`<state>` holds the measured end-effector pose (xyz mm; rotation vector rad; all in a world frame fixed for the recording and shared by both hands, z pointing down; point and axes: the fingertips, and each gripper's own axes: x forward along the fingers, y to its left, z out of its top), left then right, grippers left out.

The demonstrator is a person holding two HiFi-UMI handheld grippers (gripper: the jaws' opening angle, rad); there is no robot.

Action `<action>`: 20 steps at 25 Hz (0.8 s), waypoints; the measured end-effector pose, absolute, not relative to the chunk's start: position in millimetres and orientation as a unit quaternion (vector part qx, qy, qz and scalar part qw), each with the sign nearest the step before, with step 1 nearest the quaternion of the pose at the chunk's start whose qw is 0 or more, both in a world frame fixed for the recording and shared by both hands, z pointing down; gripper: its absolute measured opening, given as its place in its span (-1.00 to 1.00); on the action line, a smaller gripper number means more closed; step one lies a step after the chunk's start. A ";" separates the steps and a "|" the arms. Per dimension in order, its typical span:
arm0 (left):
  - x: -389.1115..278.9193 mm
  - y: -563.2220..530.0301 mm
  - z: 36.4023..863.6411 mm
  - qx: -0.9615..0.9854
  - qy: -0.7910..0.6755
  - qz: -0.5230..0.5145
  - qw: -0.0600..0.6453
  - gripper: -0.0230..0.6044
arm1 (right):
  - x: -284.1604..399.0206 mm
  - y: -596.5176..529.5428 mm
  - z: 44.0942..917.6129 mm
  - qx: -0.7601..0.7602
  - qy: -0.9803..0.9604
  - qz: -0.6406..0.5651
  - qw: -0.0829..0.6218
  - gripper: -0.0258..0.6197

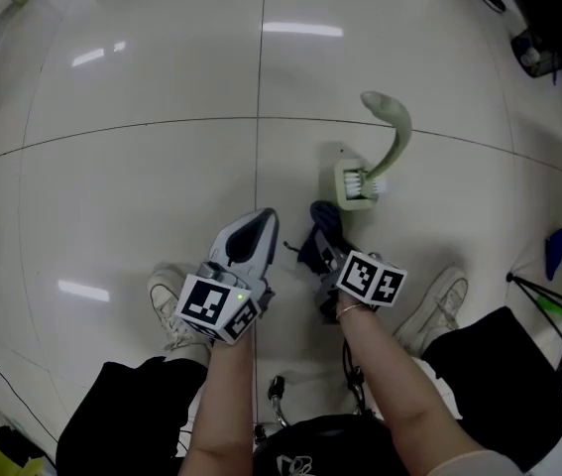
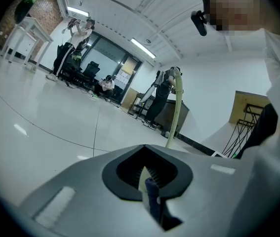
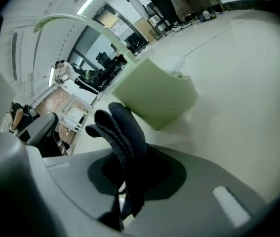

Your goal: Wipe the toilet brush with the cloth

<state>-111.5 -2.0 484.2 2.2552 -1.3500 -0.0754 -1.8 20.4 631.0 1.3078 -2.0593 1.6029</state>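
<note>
The toilet brush (image 1: 392, 137) stands bristles-down in its pale green holder (image 1: 344, 188) on the floor (image 1: 142, 186), just ahead of the right tool (image 1: 324, 228), which pinches the dark cloth (image 3: 125, 132), while the left tool (image 1: 259, 222) is pressed together.

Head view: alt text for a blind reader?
Seen from above, the right gripper grips a dark cloth just short of a pale green toilet brush standing in its holder on a glossy tiled floor. The left gripper hovers alongside.
</note>
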 end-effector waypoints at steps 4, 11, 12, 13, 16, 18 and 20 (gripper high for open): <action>-112.8 -3.0 477.2 0.829 -0.501 -0.034 0.247 -0.91 | -44.9 16.4 597.9 0.394 -0.733 0.548 0.086 -0.72; -115.2 -13.2 466.6 0.831 -0.500 -0.040 0.239 -0.91 | -77.1 -55.9 549.4 0.401 -0.763 0.506 0.038 -0.72; -116.9 -13.7 466.2 0.832 -0.500 -0.041 0.238 -0.91 | -74.6 -60.6 550.6 0.410 -0.758 0.506 0.036 -0.72; -118.4 -13.7 466.7 0.832 -0.499 -0.041 0.238 -0.91 | -72.0 -62.5 552.8 0.416 -0.754 0.508 0.034 -0.72; -121.5 -12.5 471.9 0.830 -0.501 -0.039 0.243 -0.91 | -66.5 -56.1 561.6 0.424 -0.740 0.521 0.031 -0.73; -122.5 -12.0 475.8 0.829 -0.502 -0.037 0.246 -0.91 | -58.6 -47.0 571.5 0.431 -0.719 0.545 0.022 -0.73; -122.5 -11.7 478.2 0.828 -0.502 -0.036 0.249 -0.91 | -46.2 -36.6 581.2 0.440 -0.701 0.561 0.017 -0.73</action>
